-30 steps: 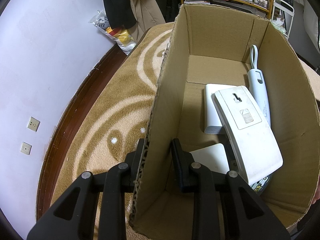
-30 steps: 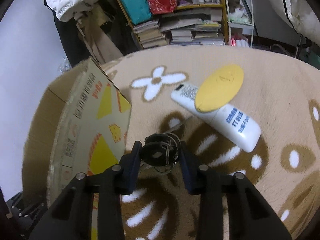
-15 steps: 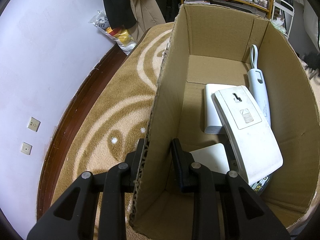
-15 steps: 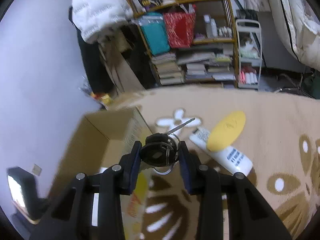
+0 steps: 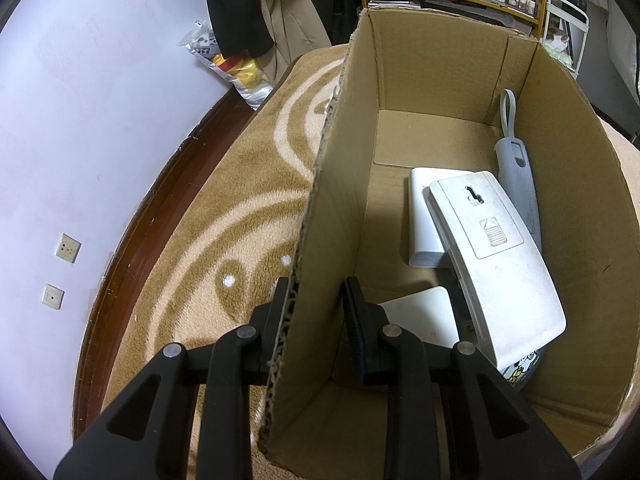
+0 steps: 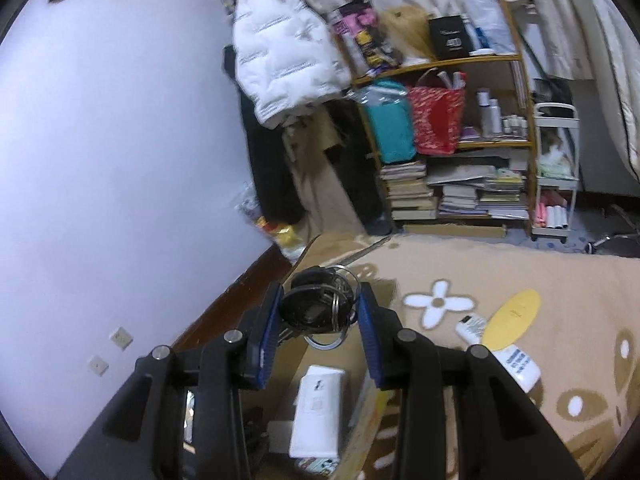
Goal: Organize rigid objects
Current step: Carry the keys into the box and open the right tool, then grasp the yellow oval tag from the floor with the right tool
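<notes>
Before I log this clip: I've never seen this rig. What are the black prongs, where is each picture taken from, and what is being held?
No robot here: a person holds a two-finger gripper in each hand, each with a fisheye camera looking along its fingers. In the left view, the left gripper straddles a wall of the cardboard box, one finger outside, one inside. The box holds a white wall-mount device, a white box under it and a grey strapped gadget. In the right view, the right gripper grips a bunch of keys above the open box. On the carpet lie a white remote and a yellow oval disc.
</notes>
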